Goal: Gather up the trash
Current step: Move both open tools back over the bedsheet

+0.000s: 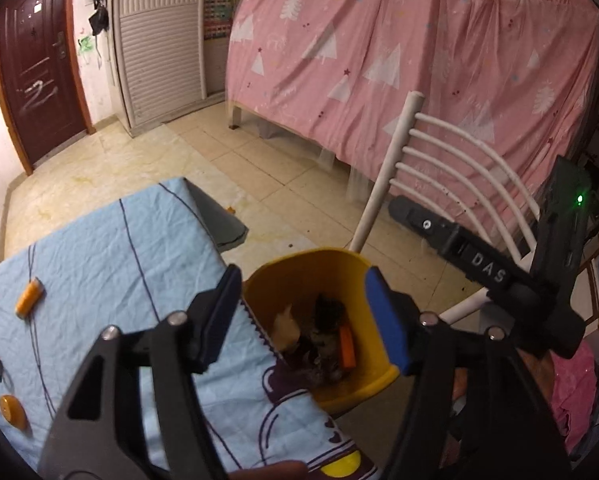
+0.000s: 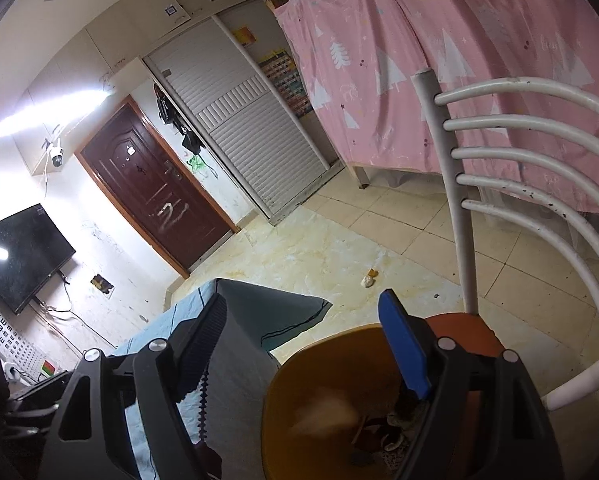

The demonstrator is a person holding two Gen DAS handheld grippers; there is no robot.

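Bedroom background, non-task items only.
Pink tree-print curtain (image 1: 379,52) hanging far right over bed frame; white slatted chair back (image 1: 439,160) in front of it, near right. Dark red door (image 1: 35,68) far left, white louvered wardrobe (image 1: 159,40) just right of it. Beige tiled floor (image 1: 147,160) between. Black wall TV (image 2: 23,256) left of door in right wrist view, security camera (image 2: 56,157) above it.

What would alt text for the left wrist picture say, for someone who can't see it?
An open left gripper hovers over a yellow bin holding scraps, beside a table under a light blue cloth. Small orange items lie on the cloth; a white chair and pink curtain stand behind.
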